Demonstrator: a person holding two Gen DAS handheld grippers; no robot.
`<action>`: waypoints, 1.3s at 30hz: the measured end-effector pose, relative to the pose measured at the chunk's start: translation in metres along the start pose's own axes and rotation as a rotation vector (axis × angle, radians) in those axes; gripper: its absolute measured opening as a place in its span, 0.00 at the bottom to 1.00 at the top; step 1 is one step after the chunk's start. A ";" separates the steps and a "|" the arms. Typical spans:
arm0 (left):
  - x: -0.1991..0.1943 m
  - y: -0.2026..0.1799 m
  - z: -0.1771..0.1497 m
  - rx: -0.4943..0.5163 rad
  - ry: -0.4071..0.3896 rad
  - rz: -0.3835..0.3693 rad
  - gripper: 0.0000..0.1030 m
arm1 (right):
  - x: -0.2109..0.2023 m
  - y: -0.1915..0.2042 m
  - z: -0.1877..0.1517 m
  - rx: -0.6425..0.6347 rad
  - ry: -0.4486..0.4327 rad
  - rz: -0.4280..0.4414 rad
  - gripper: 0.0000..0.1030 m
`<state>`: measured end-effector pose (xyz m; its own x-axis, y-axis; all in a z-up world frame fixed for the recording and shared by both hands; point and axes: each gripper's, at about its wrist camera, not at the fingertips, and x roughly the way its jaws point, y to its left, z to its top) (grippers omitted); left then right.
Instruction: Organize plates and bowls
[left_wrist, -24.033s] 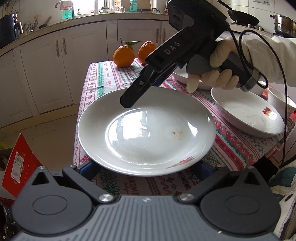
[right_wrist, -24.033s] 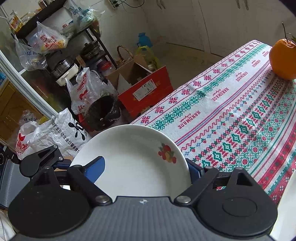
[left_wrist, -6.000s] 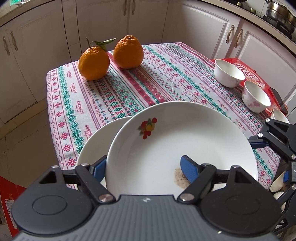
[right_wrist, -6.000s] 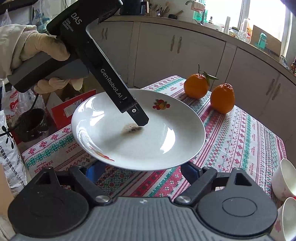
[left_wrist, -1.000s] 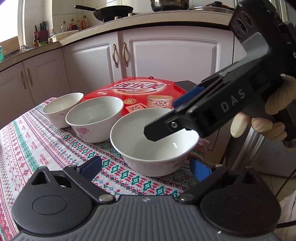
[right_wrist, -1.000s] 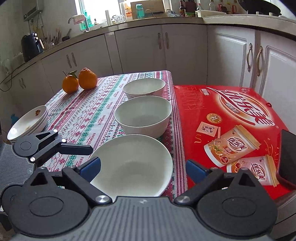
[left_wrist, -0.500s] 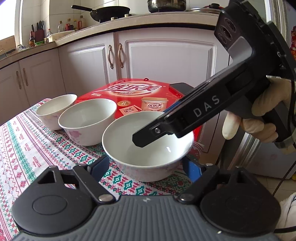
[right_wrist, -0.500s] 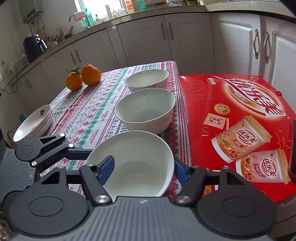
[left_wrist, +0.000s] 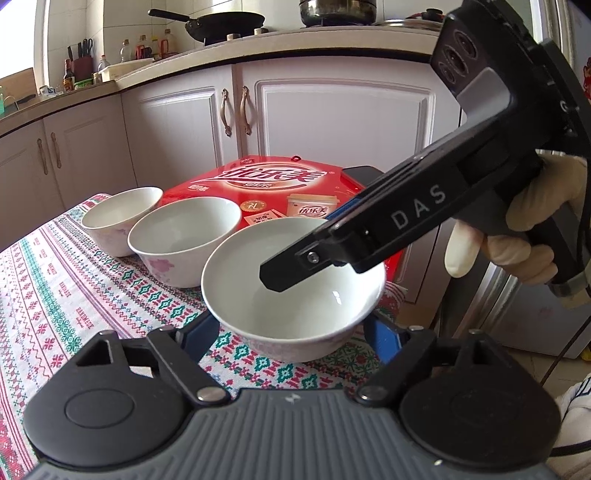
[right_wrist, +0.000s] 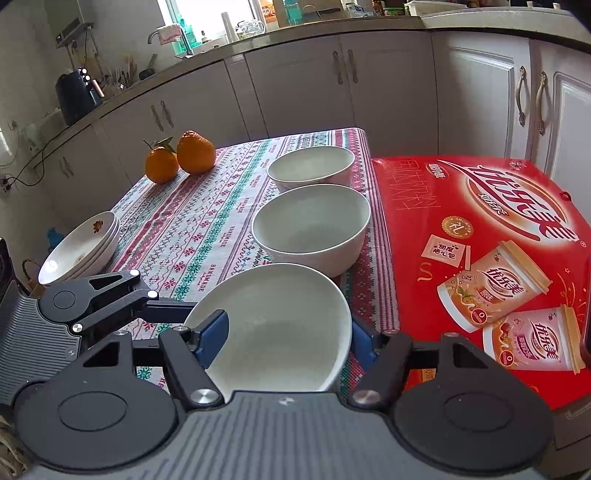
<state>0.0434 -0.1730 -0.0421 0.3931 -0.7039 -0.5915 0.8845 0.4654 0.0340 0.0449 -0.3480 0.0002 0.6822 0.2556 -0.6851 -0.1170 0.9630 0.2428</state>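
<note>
White stacked plates (right_wrist: 79, 247) and two oranges (right_wrist: 181, 157) on the bench's (right_wrist: 207, 221) far-left side appear only in the right wrist view; three bowls line its right edge beside a red box (right_wrist: 480, 236); left tool (left_wrist: 291, 334) and right tool (right_wrist: 288, 341) have both just closed, each clamping the nearest bowl (right_wrist: 273, 328); a gloved hand (left_wrist: 517, 236) shows only from the left.
</note>
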 end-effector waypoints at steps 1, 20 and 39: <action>-0.004 0.001 0.000 -0.007 -0.003 0.004 0.82 | 0.000 0.003 0.001 -0.006 -0.002 0.004 0.72; -0.066 0.047 -0.027 -0.122 0.032 0.142 0.82 | 0.038 0.079 0.029 -0.141 0.024 0.159 0.72; -0.085 0.096 -0.049 -0.199 0.063 0.236 0.82 | 0.092 0.128 0.052 -0.218 0.066 0.235 0.72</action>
<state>0.0822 -0.0425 -0.0278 0.5598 -0.5323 -0.6350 0.7014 0.7124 0.0212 0.1305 -0.2060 0.0036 0.5705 0.4716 -0.6724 -0.4224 0.8706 0.2523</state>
